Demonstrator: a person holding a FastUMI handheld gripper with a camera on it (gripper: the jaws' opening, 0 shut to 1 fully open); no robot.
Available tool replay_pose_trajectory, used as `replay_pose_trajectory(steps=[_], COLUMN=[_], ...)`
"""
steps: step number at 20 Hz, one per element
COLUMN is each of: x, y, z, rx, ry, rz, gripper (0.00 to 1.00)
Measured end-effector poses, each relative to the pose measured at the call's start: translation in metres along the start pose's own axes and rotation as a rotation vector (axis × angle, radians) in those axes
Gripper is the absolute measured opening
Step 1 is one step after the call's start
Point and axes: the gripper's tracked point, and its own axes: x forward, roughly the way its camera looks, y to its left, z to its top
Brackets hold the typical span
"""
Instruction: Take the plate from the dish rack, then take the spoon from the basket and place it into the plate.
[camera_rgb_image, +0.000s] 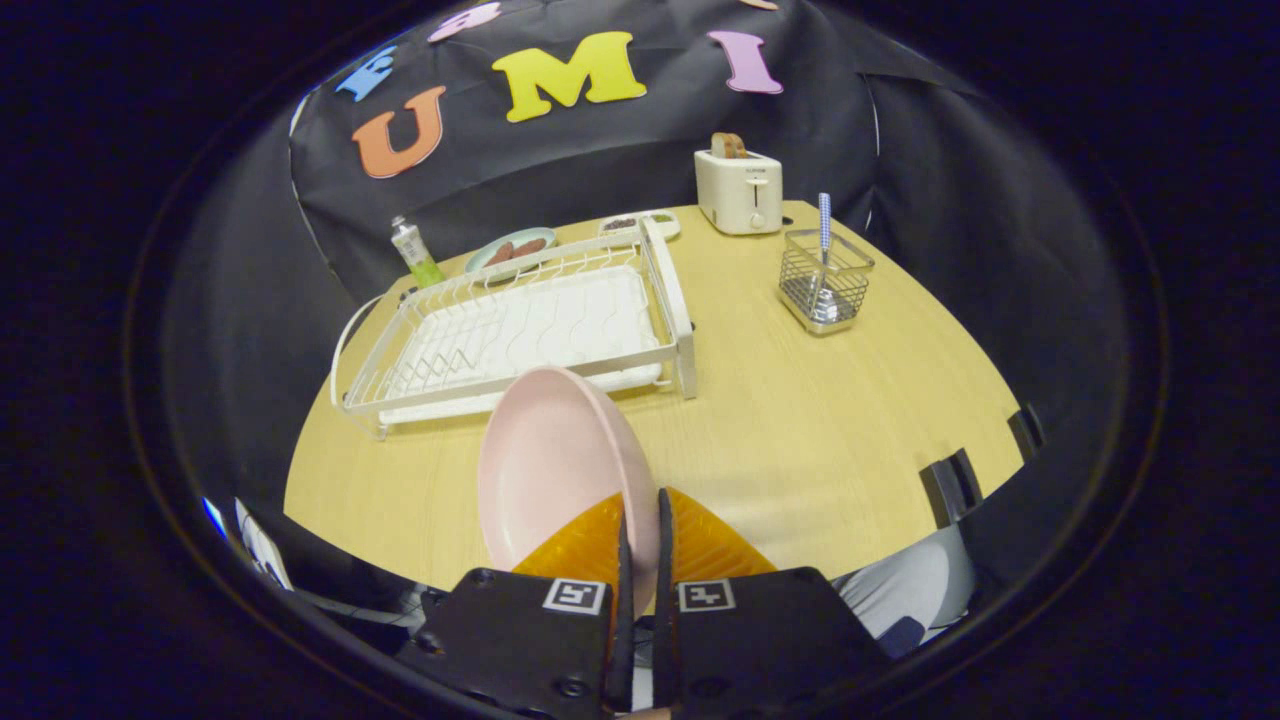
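The gripper (640, 540) has its two fingers nearly closed, clamped on the rim of the pink plate (555, 470), which stands on edge between them, lifted over the wooden table (800, 430). The lower rim of the plate is hidden behind the fingers, so how deep the grip goes is hard to make out.

Just beyond the plate, at about 11 o'clock from the fingers, sits the white dish rack (520, 335). At about 1 o'clock, well apart from the rack, stands the wire basket (825, 280) with the spoon (824, 240) upright in it; its blue-patterned handle sticks up above the rim, and the bowl is a blur behind the wires.

Behind the rack, partly cut off by its far rail, lie a small plate of dark food (512, 248) and a second dish (640, 222); what they hold is too small to tell. A green-bottomed tube (415, 252) stands at the rack's far left corner. A toaster (740, 188) with bread in its slot stands at 12 o'clock
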Motion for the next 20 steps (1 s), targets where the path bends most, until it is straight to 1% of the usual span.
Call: replay_pose_trajectory(steps=[3, 6, 8, 9, 10, 11, 12, 13, 14, 15, 16, 17, 18, 19, 20], x=[0.009, 0.012, 0.012, 0.013, 0.015, 0.016, 0.017, 0.019, 0.017, 0.014, 0.010, 0.004, -0.001, -0.005, -0.007], y=[-0.007, -0.014, -0.021, -0.030, -0.039, -0.044, -0.045, -0.045, -0.045, -0.047, -0.049, -0.054, -0.063, -0.072, -0.074], z=[-0.009, -0.009, -0.005, -0.002, 0.003, 0.007, 0.009, 0.009, 0.012, 0.019, 0.030, 0.040, 0.052, 0.057, 0.064], rx=[0.058, 0.066, 0.035, 0.023, 0.019, 0.020, 0.014, 0.006, -0.004, -0.014, -0.022, -0.033, -0.044, -0.043, -0.034], ry=[0.018, 0.017, -0.020, -0.044, -0.075, -0.098, -0.111, -0.120, -0.141, -0.186, -0.256, -0.331, -0.407, -0.450, -0.481], rz=[0.055, 0.097, 0.083, 0.045, 0.000, -0.019, -0.020, -0.012, 0.004, 0.008, 0.021, 0.015, -0.015, -0.042, -0.046], gripper=[0.13, 0.13, 0.16, 0.17, 0.20, 0.20, 0.20, 0.23, 0.33, 0.36, 0.48, 0.60, 0.71, 0.81, 0.92])
